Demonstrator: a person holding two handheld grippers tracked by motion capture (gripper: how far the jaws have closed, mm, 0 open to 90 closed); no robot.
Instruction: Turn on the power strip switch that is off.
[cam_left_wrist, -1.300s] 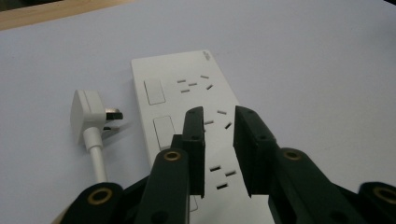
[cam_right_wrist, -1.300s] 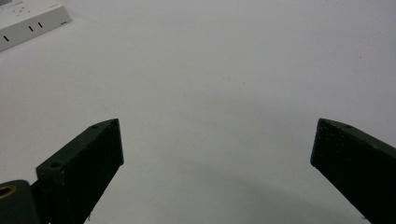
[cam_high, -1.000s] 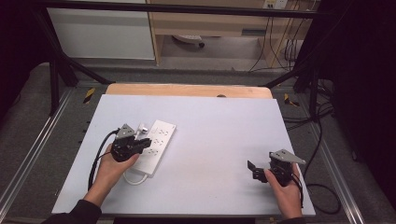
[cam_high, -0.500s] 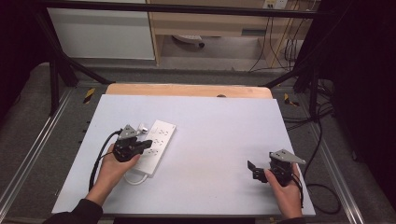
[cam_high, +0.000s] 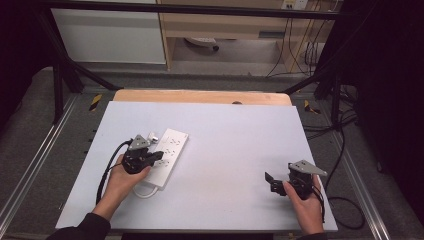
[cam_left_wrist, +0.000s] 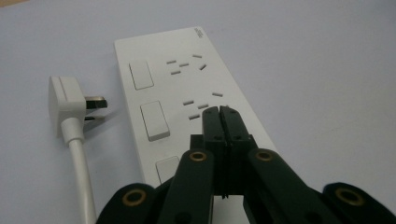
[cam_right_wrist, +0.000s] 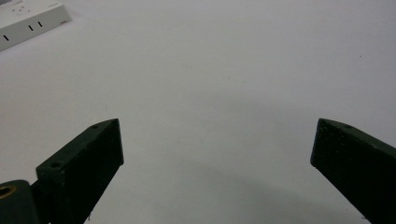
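Note:
A white power strip (cam_high: 171, 150) lies on the left half of the table, with its white plug (cam_high: 152, 135) resting beside it, unplugged. In the left gripper view the strip (cam_left_wrist: 187, 88) shows rocker switches and socket slots, and the plug (cam_left_wrist: 65, 100) lies to its left with prongs pointing at the strip. My left gripper (cam_high: 159, 156) hovers low over the strip's near half; its jaws (cam_left_wrist: 221, 112) are pressed together with nothing between them. My right gripper (cam_high: 269, 182) rests near the table's front right, and its jaws (cam_right_wrist: 217, 135) stand wide apart over bare table.
The strip's white cable (cam_high: 142, 192) loops off its near end toward the front edge. The pale table top (cam_high: 230, 145) has a wooden strip (cam_high: 200, 96) along its far edge. Dark frame posts and floor cables (cam_high: 345, 150) flank the table.

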